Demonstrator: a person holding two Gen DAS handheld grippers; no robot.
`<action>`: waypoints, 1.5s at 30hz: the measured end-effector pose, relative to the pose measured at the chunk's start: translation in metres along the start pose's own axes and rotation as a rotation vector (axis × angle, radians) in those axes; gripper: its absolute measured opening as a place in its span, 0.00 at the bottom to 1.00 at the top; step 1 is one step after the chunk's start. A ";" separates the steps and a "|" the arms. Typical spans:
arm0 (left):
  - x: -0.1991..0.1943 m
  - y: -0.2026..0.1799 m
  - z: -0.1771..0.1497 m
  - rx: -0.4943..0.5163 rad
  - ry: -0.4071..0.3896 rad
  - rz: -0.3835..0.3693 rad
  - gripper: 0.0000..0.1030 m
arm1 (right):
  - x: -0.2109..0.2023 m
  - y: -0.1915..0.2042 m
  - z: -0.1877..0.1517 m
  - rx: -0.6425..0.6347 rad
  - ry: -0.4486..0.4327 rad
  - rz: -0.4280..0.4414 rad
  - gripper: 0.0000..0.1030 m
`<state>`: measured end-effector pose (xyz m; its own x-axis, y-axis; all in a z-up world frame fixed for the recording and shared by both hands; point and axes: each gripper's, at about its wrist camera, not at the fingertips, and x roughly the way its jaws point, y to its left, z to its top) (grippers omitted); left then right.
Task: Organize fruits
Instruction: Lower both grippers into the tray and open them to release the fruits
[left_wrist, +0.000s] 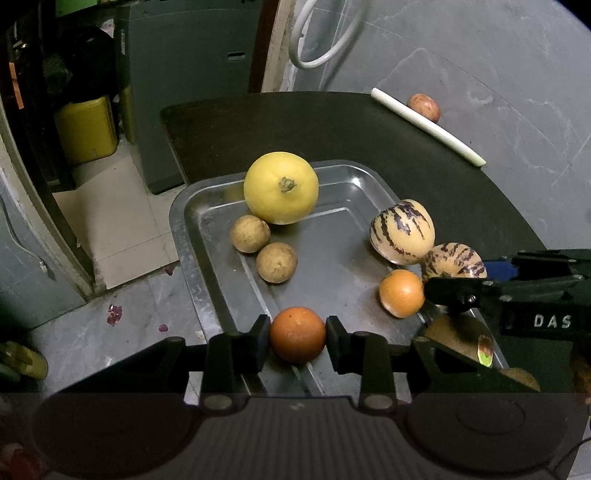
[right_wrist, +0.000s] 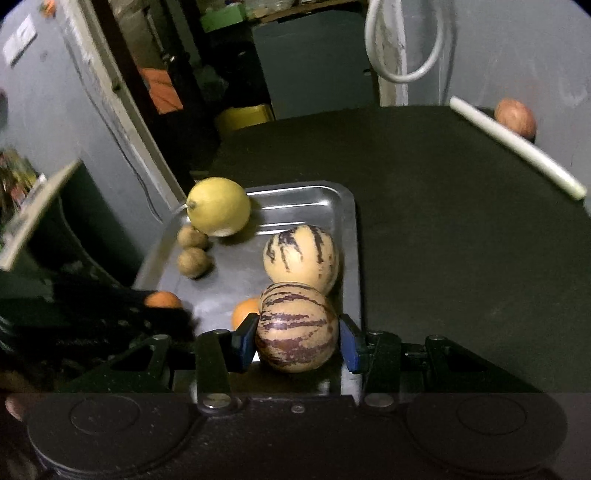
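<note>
A metal tray (left_wrist: 332, 173) sits on a dark table. In it lie a large yellow melon (left_wrist: 280, 187), two small brown round fruits (left_wrist: 250, 234) (left_wrist: 276, 262), a striped pepino melon (left_wrist: 402, 232) and an orange fruit (left_wrist: 402, 293). My left gripper (left_wrist: 297, 336) is shut on a dark orange fruit (left_wrist: 297, 334) over the tray's near end. My right gripper (right_wrist: 297, 338) is shut on a second striped pepino melon (right_wrist: 297, 326) at the tray's right near corner, touching the first pepino (right_wrist: 301, 258). The tray (right_wrist: 347, 229) and the yellow melon (right_wrist: 218, 206) also show in the right wrist view.
A reddish fruit (left_wrist: 424, 107) lies at the table's far right behind a white tube (left_wrist: 428, 127); both show in the right wrist view too (right_wrist: 515, 118) (right_wrist: 517, 147). The floor drops off left of the table, with a yellow container (left_wrist: 86, 129).
</note>
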<state>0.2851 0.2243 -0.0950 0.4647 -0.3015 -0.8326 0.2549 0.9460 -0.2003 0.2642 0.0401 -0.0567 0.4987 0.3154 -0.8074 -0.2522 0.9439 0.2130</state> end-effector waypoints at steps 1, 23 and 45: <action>0.000 0.000 0.000 -0.001 0.000 -0.001 0.34 | 0.000 0.000 0.000 -0.010 -0.001 -0.001 0.46; -0.001 -0.003 -0.002 0.006 -0.004 0.008 0.42 | 0.004 -0.001 -0.006 0.012 0.026 0.085 0.51; -0.007 -0.004 -0.001 -0.006 -0.027 0.005 0.70 | -0.015 -0.001 -0.014 0.030 0.008 0.070 0.70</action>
<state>0.2798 0.2228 -0.0892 0.4889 -0.3001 -0.8191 0.2475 0.9481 -0.1996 0.2451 0.0327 -0.0523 0.4739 0.3800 -0.7944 -0.2610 0.9222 0.2855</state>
